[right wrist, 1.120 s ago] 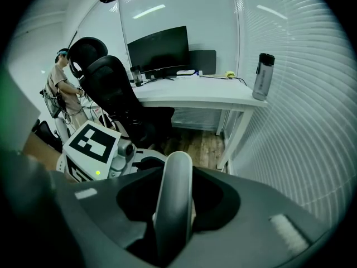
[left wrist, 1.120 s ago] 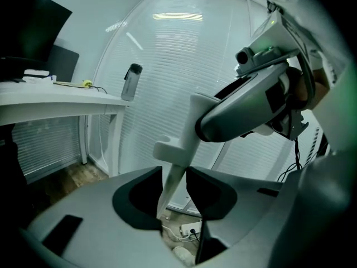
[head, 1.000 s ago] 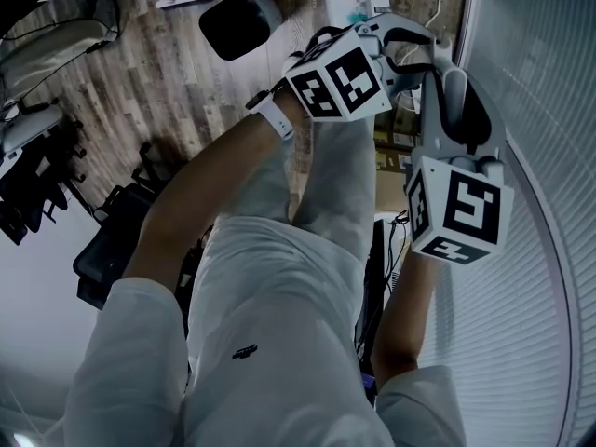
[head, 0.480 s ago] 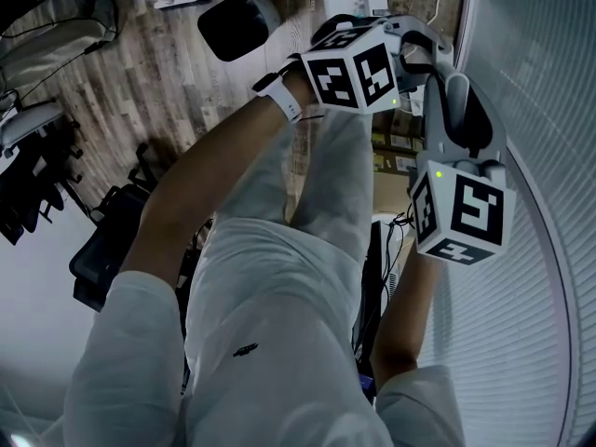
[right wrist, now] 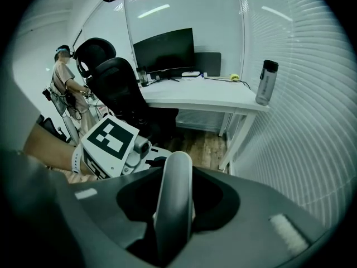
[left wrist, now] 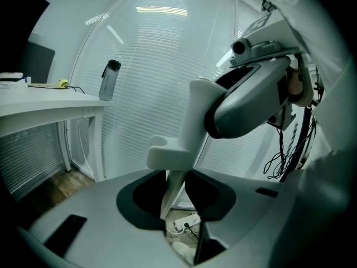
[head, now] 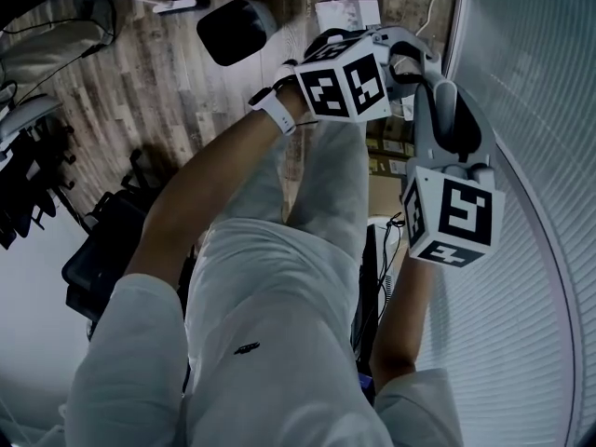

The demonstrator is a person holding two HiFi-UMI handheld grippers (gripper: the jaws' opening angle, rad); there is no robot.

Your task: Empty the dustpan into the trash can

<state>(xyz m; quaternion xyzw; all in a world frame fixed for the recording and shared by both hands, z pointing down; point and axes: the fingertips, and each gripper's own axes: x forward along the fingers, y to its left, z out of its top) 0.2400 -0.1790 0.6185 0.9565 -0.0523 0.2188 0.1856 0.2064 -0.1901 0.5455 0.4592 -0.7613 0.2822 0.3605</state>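
Grey dustpan handle (head: pixel 436 110) is held aloft; dark trash can (head: pixel 228 28) stands on floor (head: pixel 140 91).

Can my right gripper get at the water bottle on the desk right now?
Probably not yet: the right gripper is shut on the pale handle, so it isn't free, though nothing blocks the way to the water bottle.

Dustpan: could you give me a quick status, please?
Right gripper clamps dustpan handle. Left gripper jaws just closed on its stem. Trash can ahead on floor, nothing seen between.
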